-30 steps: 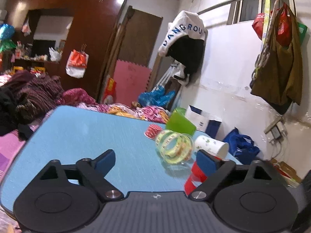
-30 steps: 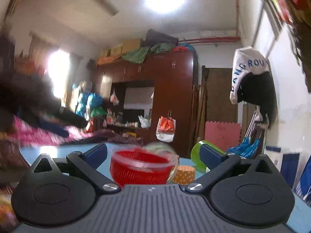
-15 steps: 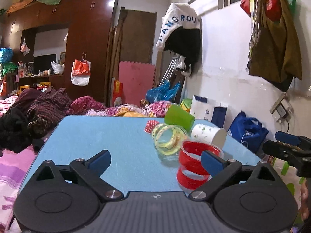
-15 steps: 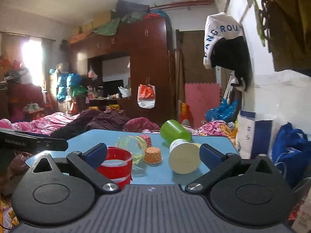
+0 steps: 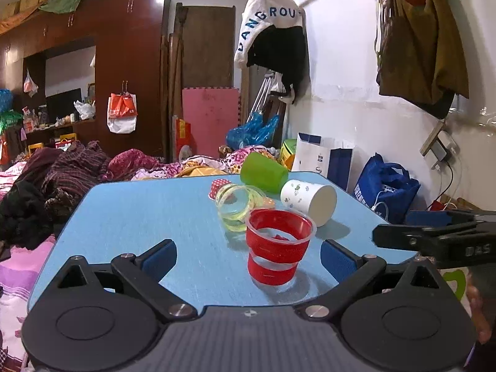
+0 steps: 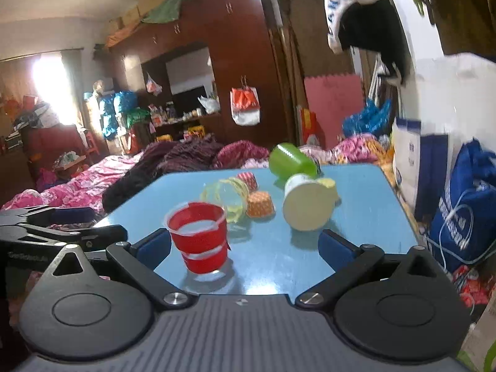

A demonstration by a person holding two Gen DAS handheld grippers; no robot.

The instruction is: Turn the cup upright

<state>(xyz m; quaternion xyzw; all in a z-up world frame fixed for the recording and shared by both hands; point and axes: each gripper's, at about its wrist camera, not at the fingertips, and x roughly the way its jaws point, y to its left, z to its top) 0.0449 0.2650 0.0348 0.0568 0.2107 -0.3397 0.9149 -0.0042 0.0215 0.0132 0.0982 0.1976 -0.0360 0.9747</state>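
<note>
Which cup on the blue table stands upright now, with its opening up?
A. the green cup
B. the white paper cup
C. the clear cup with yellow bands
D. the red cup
D: the red cup stands on its base with its rim upward, free between the open fingers; the green cup, white paper cup and clear cup lie on their sides.

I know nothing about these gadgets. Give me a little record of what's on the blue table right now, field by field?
surface: blue table
red cup: upright, mouth up, near the front edge
white paper cup: on its side
green cup: on its side, at the back
clear yellow-ringed cup: on its side
orange cupcake liner: beside the clear cup
left tongs: open, empty
right tongs: open, empty
</note>
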